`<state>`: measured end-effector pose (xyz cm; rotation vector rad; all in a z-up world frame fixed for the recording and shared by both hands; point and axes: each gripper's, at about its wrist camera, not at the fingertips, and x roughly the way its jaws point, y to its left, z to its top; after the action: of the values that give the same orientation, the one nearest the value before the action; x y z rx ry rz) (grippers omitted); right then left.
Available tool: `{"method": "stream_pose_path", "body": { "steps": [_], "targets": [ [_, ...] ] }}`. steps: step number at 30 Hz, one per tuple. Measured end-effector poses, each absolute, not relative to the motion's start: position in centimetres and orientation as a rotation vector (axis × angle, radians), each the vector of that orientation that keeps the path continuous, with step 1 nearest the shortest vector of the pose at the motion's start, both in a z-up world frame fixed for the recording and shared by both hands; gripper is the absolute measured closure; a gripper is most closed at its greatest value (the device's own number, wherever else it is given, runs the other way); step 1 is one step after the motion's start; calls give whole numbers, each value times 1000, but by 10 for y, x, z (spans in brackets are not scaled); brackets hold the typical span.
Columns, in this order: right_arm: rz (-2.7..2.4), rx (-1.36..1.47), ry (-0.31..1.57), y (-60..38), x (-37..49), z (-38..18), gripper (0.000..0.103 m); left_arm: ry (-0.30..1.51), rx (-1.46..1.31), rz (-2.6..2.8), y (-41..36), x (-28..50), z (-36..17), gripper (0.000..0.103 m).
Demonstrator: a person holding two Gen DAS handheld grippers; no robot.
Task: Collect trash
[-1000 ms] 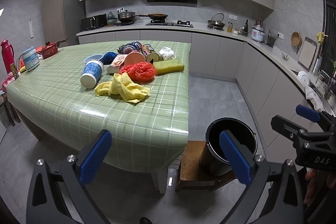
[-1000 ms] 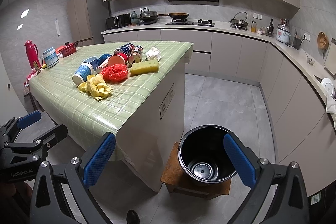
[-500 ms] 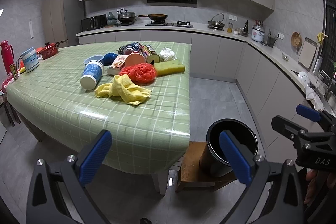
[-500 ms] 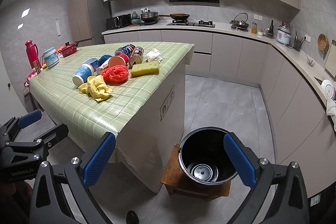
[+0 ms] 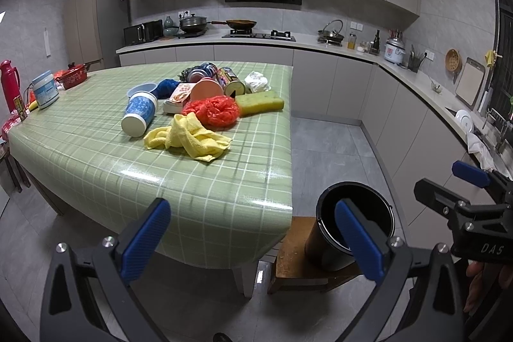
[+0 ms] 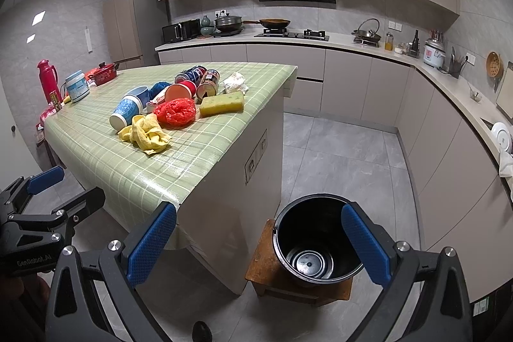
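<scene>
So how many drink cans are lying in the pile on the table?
2 clearly: a blue can at the back of the pile, and a red-labelled can beside it, near the crumpled tissue. Others may be hidden behind.

Table cover (image 5: 96, 156): glossy green checked oilcloth, light glare. Yellow rag (image 5: 189, 138): soft matt cloth, crumpled. Red bag (image 5: 213, 110): thin shiny plastic, wrinkled. Sponge (image 5: 259, 101): porous, rough, matt. Cups (image 5: 139, 114): paper look, smooth. Cans (image 6: 207, 82): printed metal, glossy. Bucket (image 6: 312, 241): black, smooth, sheen inside. Stool (image 6: 266, 265): worn wood. Gripper pads (image 6: 150, 242): blue, textured, matt; frames black matt plastic. Floor (image 6: 336, 156): grey tile, matt.
</scene>
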<state>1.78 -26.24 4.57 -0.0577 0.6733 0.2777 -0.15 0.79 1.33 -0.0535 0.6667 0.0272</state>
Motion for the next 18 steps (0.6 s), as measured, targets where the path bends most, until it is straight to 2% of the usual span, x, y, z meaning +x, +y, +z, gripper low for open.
{"method": "stream_pose_path", "body": {
  "steps": [18],
  "targets": [
    [310,-85,700,-229,56,43,0,660,-74,113,51,20,13,0]
  ]
}}
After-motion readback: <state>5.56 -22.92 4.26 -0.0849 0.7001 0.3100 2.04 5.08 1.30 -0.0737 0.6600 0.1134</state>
